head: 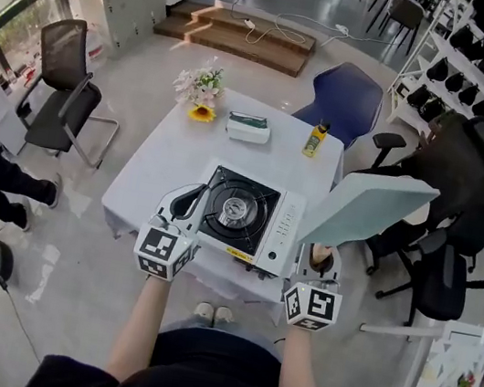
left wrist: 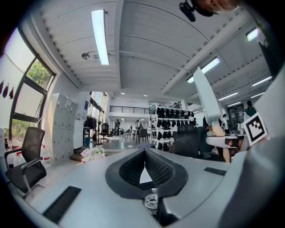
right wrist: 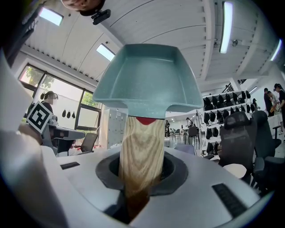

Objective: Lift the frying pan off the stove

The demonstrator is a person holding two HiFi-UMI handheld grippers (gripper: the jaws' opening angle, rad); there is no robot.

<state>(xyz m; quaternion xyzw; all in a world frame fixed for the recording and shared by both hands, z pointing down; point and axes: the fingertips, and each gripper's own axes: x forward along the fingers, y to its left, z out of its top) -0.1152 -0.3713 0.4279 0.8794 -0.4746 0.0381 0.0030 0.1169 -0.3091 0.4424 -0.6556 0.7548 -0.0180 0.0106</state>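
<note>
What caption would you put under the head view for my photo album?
Right tongs hold a teal frying pan by its wooden handle, lifted clear to the right of the tabletop stove.

A white table (head: 148,171) bears flowers (head: 202,90), a box (head: 248,127) and a yellow bottle (head: 315,140); 1 blue chair (head: 344,99) stands beyond.

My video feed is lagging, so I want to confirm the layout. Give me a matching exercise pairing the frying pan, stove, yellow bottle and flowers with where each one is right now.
Things:
1. frying pan
2. stove
3. yellow bottle
4. flowers

Places:
A. far left corner of the table
B. near edge of the table, burner bare
C. held in the air by the right tool, to the right of the stove
D. far right part of the table

Pairs: 1-C, 2-B, 3-D, 4-A
</note>
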